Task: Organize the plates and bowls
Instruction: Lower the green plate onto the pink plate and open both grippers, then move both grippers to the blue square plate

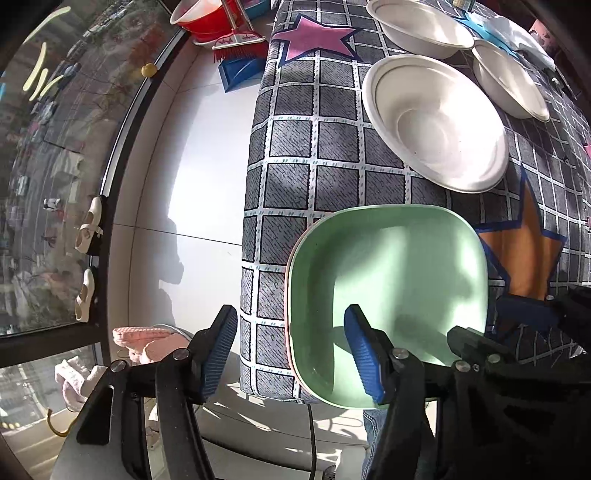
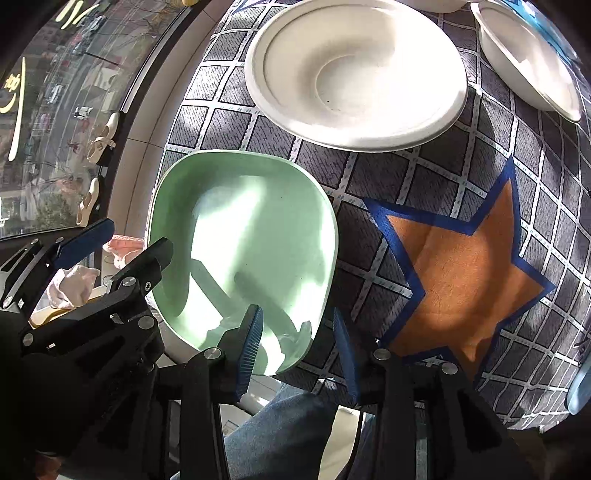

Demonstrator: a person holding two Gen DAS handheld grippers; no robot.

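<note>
A green square plate (image 1: 399, 280) lies on a pink plate whose edge (image 1: 290, 332) peeks out, at the near left corner of the checked tablecloth (image 1: 314, 166). My left gripper (image 1: 291, 354) is open, its jaws straddling the plates' left rim. In the right wrist view the green plate (image 2: 251, 236) sits low left, and my right gripper (image 2: 299, 350) is open with its jaws on either side of the plate's near right rim. A white bowl (image 1: 436, 118) (image 2: 354, 70) stands just beyond. Two more white bowls (image 1: 421, 27) (image 1: 509, 77) stand farther back.
The table edge drops to a white tiled floor (image 1: 192, 184) on the left, beside a glass wall. A red basin (image 1: 207, 18) and a broom (image 1: 240, 44) are on the floor far back. An orange star (image 2: 461, 273) marks the cloth right of the plates.
</note>
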